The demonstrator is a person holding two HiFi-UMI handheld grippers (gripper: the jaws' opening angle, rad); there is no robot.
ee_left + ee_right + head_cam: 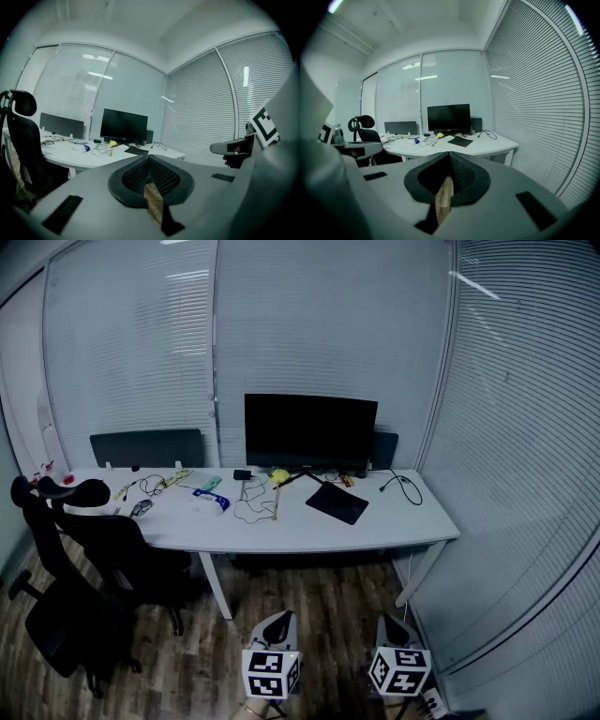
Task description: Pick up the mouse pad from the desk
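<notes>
The mouse pad (337,502) is a black rectangle lying flat on the white desk (309,532), right of centre and in front of the monitor. It also shows small and far off as the mouse pad (136,150) in the left gripper view and as the mouse pad (460,141) in the right gripper view. Both grippers hang well short of the desk, over the wooden floor. My left gripper (278,619) has its jaws shut with nothing between them, as seen at the left gripper (150,161). My right gripper (393,621) is likewise shut and empty, as the right gripper (449,164) shows.
A black monitor (309,432) stands at the desk's back. Cables (253,498), a yellow item (279,476), a blue-and-white item (211,502) and a mouse (142,507) lie left of the pad. A black office chair (84,568) stands at the left. Glass walls with blinds enclose the back and right.
</notes>
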